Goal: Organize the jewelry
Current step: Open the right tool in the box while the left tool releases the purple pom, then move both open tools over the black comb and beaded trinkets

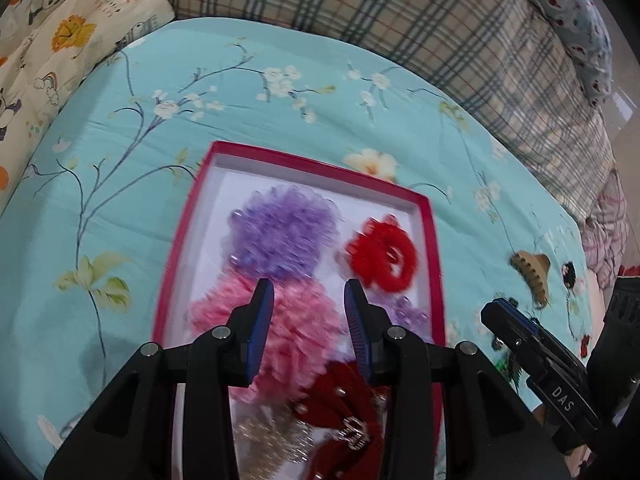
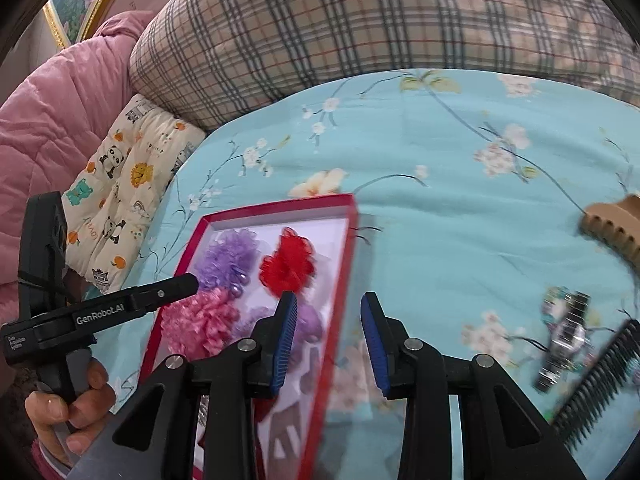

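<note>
While hovering over red box (image 1: 436, 264) of scrunchies, left gripper (image 1: 310, 330) and right gripper (image 2: 330, 344) fingers apart, empty.

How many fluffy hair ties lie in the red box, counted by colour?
Purple hair ties: 2
Red hair tie: 1
Pink hair tie: 1
Total: 4

Bed with turquoise floral sheet (image 1: 280, 120); plaid pillow (image 2: 360, 28) at the back, cartoon-animal cushion (image 1: 52, 40) beside it. Pink quilted fabric (image 2: 52, 100) and gold-framed picture (image 2: 76, 8) behind. Soft, even light.
</note>
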Demonstrator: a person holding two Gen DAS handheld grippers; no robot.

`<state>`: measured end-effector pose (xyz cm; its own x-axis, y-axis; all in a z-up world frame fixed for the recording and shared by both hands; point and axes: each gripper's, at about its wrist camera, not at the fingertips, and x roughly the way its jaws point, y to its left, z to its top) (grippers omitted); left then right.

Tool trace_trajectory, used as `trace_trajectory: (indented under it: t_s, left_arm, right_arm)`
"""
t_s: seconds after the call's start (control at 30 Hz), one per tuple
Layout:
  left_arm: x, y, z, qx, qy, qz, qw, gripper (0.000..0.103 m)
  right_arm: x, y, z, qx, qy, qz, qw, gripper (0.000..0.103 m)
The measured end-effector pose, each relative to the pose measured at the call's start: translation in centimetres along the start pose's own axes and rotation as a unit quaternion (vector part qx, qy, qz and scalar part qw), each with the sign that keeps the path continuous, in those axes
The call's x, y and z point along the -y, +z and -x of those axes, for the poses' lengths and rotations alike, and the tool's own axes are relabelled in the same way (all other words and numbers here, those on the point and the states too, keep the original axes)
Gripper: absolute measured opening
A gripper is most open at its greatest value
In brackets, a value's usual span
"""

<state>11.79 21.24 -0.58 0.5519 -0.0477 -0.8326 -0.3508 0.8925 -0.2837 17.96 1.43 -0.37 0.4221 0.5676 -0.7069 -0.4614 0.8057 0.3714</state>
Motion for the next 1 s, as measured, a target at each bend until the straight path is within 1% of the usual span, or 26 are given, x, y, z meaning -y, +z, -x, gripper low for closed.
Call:
trace_trajectory:
  t_s: [0.4,0.5,0.57,0.87,1.0]
  left_arm:
    - [5.1,-2.9,1.3,-0.011,-0.028,-0.038,0.9989,0.034]
    - [6.5,-3.7,1.5,-0.014,-0.036,-0.051,0.998,0.034]
    - [7.5,-4.3,1.5,-0.017,-0.041,-0.06,0.9972,0.034]
    - [12.8,-7.1,0.7,-0.043,-0.066,-0.108,0.991,0.034]
    - [15.6,-8.3,-0.1,-0.058,-0.078,-0.138,0.9857,0.034]
  right_arm:
    - [5.5,-2.4,5.5,0.018,-0.042,-0.036,0.998,0.037]
    - [7.2,-3.3,7.2,0.024,-0.058,-0.044,0.997,0.037]
    - [8.7,-4.1,8.4,0.027,-0.075,-0.06,0.995,0.039]
    - [14.2,-6.7,12.7,0.04,-0.118,-0.106,0.986,0.04]
    - [16.1,-7.4,13.5,0.04,-0.13,-0.122,0.983,0.04]
